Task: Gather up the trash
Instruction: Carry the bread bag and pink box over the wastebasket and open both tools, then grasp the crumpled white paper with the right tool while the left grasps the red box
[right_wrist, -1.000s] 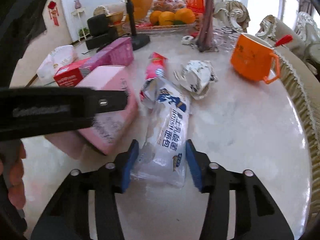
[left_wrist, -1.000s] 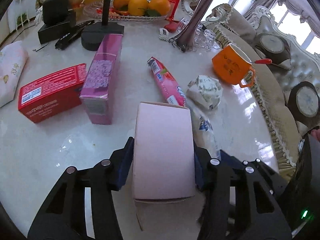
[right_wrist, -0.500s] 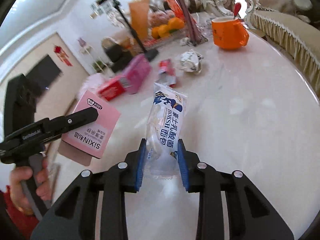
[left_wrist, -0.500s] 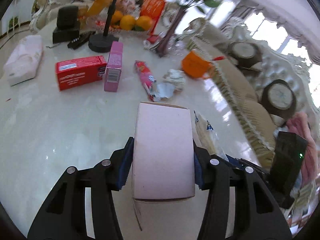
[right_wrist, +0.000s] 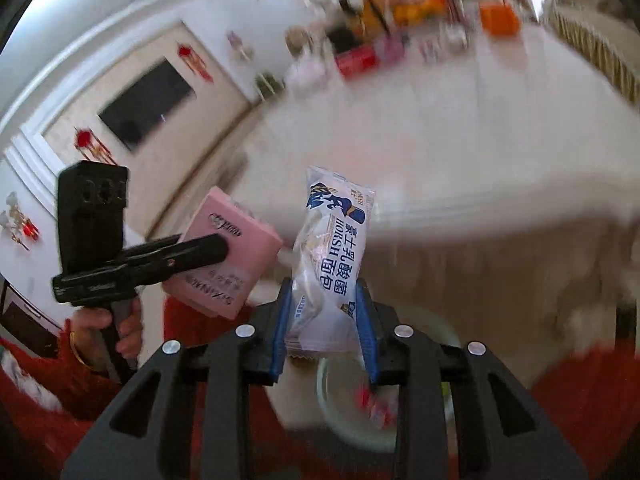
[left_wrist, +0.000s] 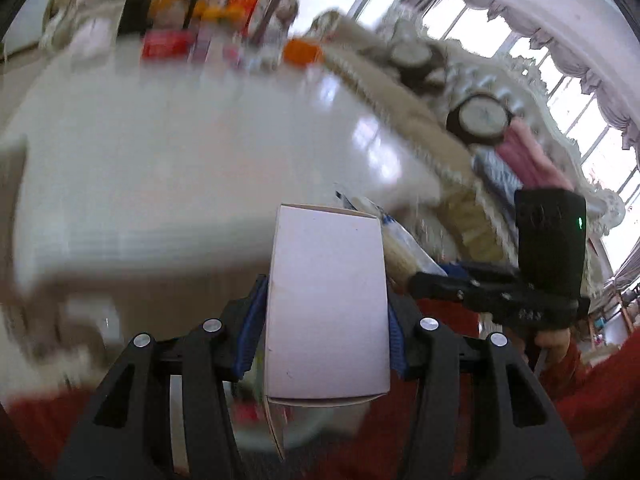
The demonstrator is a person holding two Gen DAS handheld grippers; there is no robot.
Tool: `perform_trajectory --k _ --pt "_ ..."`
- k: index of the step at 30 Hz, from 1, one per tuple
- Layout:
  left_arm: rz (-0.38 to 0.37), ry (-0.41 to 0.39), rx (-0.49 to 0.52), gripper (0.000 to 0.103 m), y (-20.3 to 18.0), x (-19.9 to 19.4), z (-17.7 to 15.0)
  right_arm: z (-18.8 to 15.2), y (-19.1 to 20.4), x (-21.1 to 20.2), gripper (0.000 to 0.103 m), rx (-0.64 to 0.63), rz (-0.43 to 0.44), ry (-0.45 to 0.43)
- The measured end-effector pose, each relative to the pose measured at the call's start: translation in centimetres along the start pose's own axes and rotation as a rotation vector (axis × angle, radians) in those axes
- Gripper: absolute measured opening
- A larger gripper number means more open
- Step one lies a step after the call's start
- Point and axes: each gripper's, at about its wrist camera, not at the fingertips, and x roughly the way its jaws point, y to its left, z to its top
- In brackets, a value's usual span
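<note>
My left gripper is shut on a pale pink box and holds it in the air, off the front edge of the table. The box also shows in the right wrist view, clamped by the left gripper. My right gripper is shut on a white and blue bread wrapper, held upright in the air. The wrapper's end shows just right of the box. A white round bin with some red trash inside sits below my right gripper; part of it shows under the box.
The white marble table lies ahead and above, blurred, with a red box, an orange mug and other items at its far side. A fringed sofa runs along the right. Red cloth covers the floor area.
Both grippers have pulled back off the table and come down, still holding the box and the wrapper. The table has receded and the white bin has come into view below.
</note>
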Motion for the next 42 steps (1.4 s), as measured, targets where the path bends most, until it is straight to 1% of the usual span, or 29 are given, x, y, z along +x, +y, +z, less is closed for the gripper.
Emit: perform_trajectory --k 1,2,4,6,7,10,12,14,16,17,18,19,20,21,22,23,24,25,28,31,32,33,35,36,39,40,42 --pt "0.008 0.035 -0.013 0.051 0.2 0.5 -2.0 -1.1 -0.2 0.7 0.029 0.017 -0.003 0.038" --pt "0.019 0.070 -0.028 0.051 0.6 1.3 -3.6 -2.5 -0.6 2.1 0.029 0.040 -0.024 0.091" --pt "0.076 0.159 -0.042 0.051 1.7 3.7 -6.5 -4.4 -1.9 4.8 0.029 0.066 -0.080 0.168" --pt "0.146 0.231 -0.043 0.051 2.9 6.2 -8.6 -5.7 -3.4 7.8 0.029 0.087 -0.127 0.250" --pt "0.158 0.270 -0.043 0.051 3.5 7.7 -9.4 -6.2 -4.1 9.4 0.029 0.093 -0.146 0.289" --pt "0.154 0.347 -0.047 0.051 4.5 11.1 -10.8 -7.2 -5.2 12.3 0.029 0.080 -0.193 0.358" --pt "0.177 0.378 -0.035 0.051 4.8 12.8 -11.1 -7.5 -5.7 13.5 0.029 0.072 -0.217 0.380" --pt "0.179 0.405 -0.029 0.052 5.3 14.3 -11.4 -7.4 -6.1 14.8 0.029 0.079 -0.216 0.404" --pt "0.185 0.448 -0.051 0.054 5.7 15.8 -11.6 -7.5 -5.8 15.5 0.030 0.075 -0.214 0.412" --pt "0.194 0.462 -0.064 0.065 5.8 16.1 -11.7 -7.4 -5.7 15.9 0.031 0.065 -0.221 0.423" --pt "0.203 0.470 -0.074 0.079 5.9 16.4 -11.8 -7.5 -5.5 16.1 0.036 0.054 -0.241 0.427" --pt "0.207 0.475 -0.079 0.081 5.9 16.4 -12.2 -7.9 -5.4 16.0 0.050 0.043 -0.256 0.427" --pt "0.209 0.474 -0.083 0.081 6.0 16.4 -12.2 -8.3 -5.3 16.1 0.061 0.032 -0.273 0.427" --pt "0.211 0.467 -0.087 0.083 6.1 16.4 -12.1 -8.4 -5.3 15.8 0.070 0.024 -0.301 0.412" --pt "0.211 0.459 -0.089 0.085 6.3 16.2 -12.2 -8.3 -5.4 15.7 0.070 0.023 -0.322 0.401" --pt "0.217 0.450 -0.092 0.091 6.2 16.2 -12.0 -8.4 -5.7 15.6 0.071 0.032 -0.328 0.396" --pt "0.228 0.443 -0.095 0.093 6.3 16.1 -11.9 -8.3 -6.0 15.3 0.073 0.052 -0.331 0.395" --pt "0.238 0.431 -0.098 0.093 6.3 15.8 -11.9 -8.4 -6.4 15.2 0.075 0.066 -0.342 0.395" --pt "0.268 0.414 -0.101 0.093 6.6 15.5 -11.6 -8.5 -7.0 14.2 0.075 0.089 -0.388 0.397" --pt "0.280 0.384 -0.098 0.093 6.5 14.9 -11.3 -8.8 -7.0 12.9 0.075 0.086 -0.443 0.380" --pt "0.280 0.373 -0.096 0.093 6.4 14.7 -11.2 -8.8 -6.7 12.8 0.076 0.078 -0.454 0.368" --pt "0.276 0.359 -0.093 0.093 6.4 14.4 -11.1 -8.8 -6.2 12.4 0.080 0.063 -0.465 0.355" --pt "0.263 0.324 -0.080 0.093 6.0 13.7 -10.8 -8.7 -5.2 11.8 0.080 0.035 -0.453 0.317" --pt "0.273 0.300 -0.063 0.093 5.6 13.2 -10.5 -8.7 -4.6 11.2 0.081 0.025 -0.443 0.293" --pt "0.304 0.216 -0.004 0.093 4.3 11.6 -10.0 -8.6 -3.3 9.8 0.094 0.006 -0.417 0.240" --pt "0.311 0.177 0.020 0.093 3.8 10.8 -9.7 -8.5 -3.0 9.3 0.095 0.000 -0.404 0.219" --pt "0.320 0.116 0.062 0.093 2.9 9.4 -9.1 -8.1 -2.0 7.9 0.095 -0.032 -0.346 0.118"
